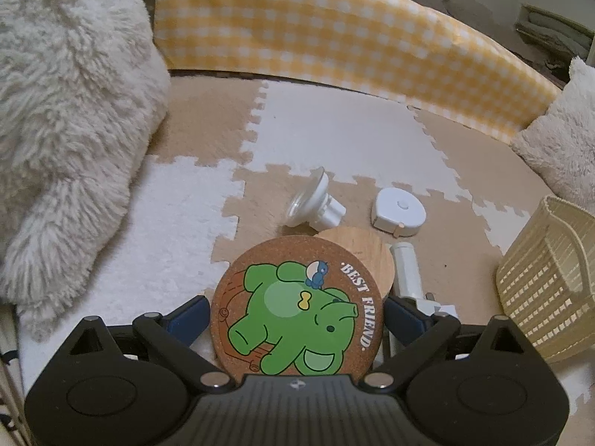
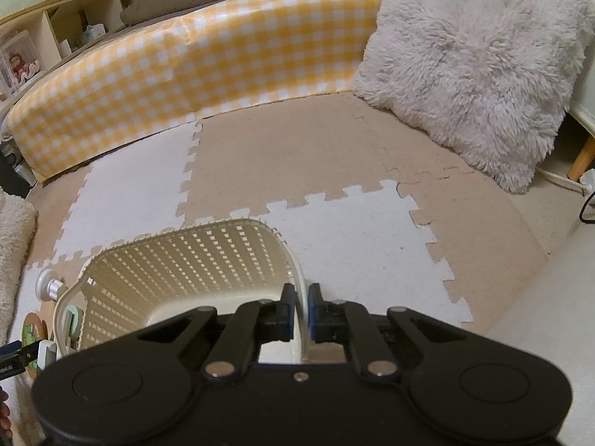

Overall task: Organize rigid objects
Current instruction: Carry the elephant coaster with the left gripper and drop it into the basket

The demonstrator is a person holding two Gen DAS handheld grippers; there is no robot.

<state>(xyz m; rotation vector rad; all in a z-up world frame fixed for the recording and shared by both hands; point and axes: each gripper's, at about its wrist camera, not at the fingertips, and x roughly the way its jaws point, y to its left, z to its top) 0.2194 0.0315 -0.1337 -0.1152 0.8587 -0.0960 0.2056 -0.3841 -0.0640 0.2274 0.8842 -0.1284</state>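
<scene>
My left gripper (image 1: 295,316) is shut on a round cork coaster (image 1: 297,308) printed with a green cartoon animal and "BEST FRIEND", gripped by its edges. Behind it on the mat lie a plain wooden coaster (image 1: 366,251), a white suction-cup holder (image 1: 316,204), a white tape measure (image 1: 398,212) and a white tube-shaped object (image 1: 407,273). My right gripper (image 2: 301,312) is shut on the rim of the cream lattice basket (image 2: 193,260), which also shows at the right of the left wrist view (image 1: 546,286).
Beige and white foam puzzle mats (image 2: 297,156) cover the floor. A yellow checked bumper (image 1: 316,29) runs along the back. Fluffy white cushions stand at the left (image 1: 67,111) and at the right (image 2: 476,59). A shelf (image 2: 55,29) is at the far left.
</scene>
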